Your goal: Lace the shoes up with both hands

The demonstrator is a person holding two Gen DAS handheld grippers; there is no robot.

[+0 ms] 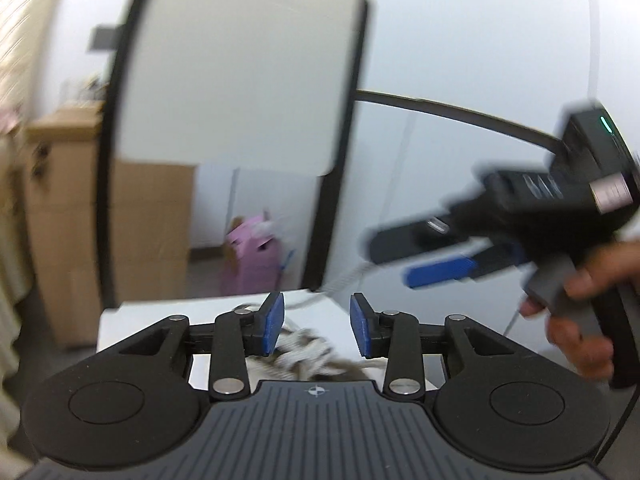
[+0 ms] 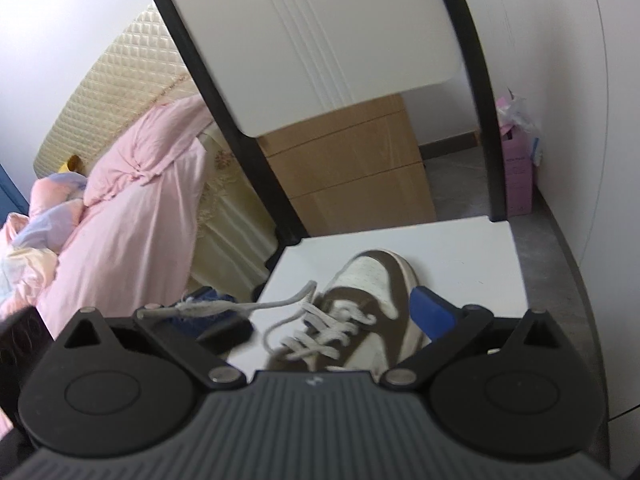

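— Both grippers first: how do they stand?
— Left gripper (image 1: pixel 317 324) is released, its blue pads (image 1: pixel 273 323) apart above the laces. Right gripper (image 2: pixel 320 312) also gapes wide; in the left wrist view a hand (image 1: pixel 584 312) holds it by the handle.
— And the shoe?
— Brown-and-white sneaker (image 2: pixel 360 308) sits on the white chair seat (image 2: pixel 460 256), toe toward the chair's backrest (image 2: pixel 320 40). One loose lace end (image 2: pixel 224 305) trails left off the sneaker, lying over the right gripper's left finger.
— Behind the chair?
— Wooden drawers (image 2: pixel 352 168), pink bedding (image 2: pixel 132 208) to their left.
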